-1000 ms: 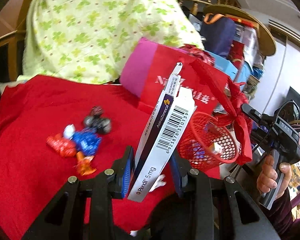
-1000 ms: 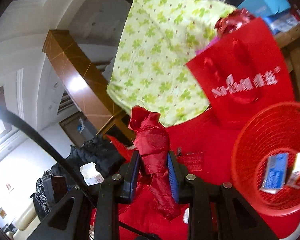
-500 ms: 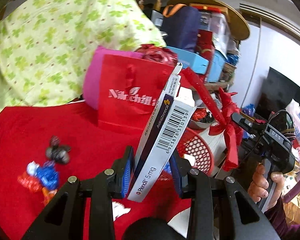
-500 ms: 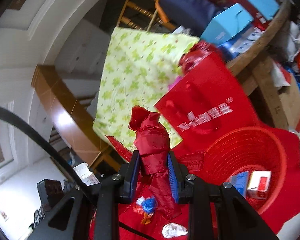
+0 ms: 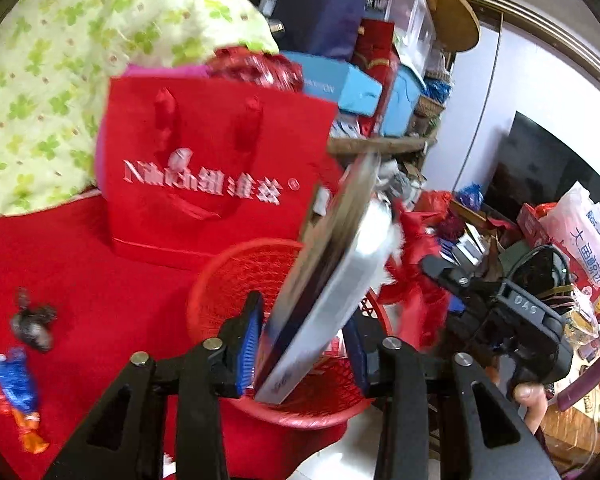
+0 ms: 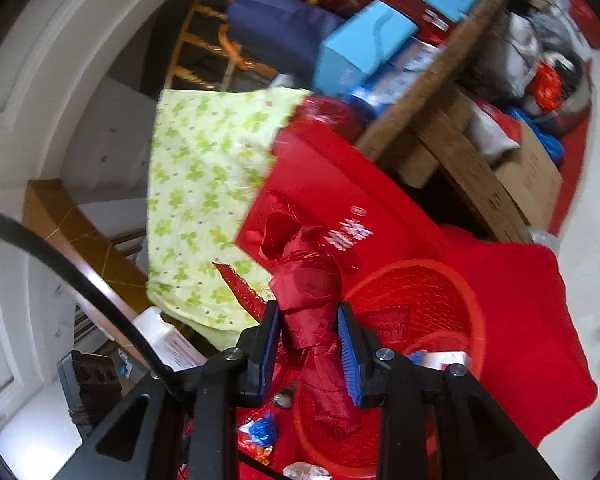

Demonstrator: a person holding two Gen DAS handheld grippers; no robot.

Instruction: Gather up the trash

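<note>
The left gripper (image 5: 302, 344) is found over the red basket (image 5: 228, 280), where a second ago it was over the red cloth with the basket off to the right. Its jaws have just been opening: a gap is now seen between the right pad and the medicine box (image 5: 328, 280), which was clamped upright a moment earlier. The box is blurred and tilted, its lower end inside the basket rim, and it is judged to be released and dropping in.

The right gripper (image 6: 308, 340) is clenched on a red ribbon (image 6: 308, 300), as in both earlier views. It has been brought closer to the basket (image 6: 452, 280), whose rim now lies just to its right. Two small packets are already seen inside the basket.

Further left on the red cloth (image 5: 80, 280), the sweet wrappers (image 5: 8, 392) and a dark wrapper (image 5: 34, 320) lie uncollected. Behind the basket a red bag (image 5: 204, 176) stands upright.

With the box delivered, the ribbon is judged to be next for the basket; the wrappers remain to be gathered.
</note>
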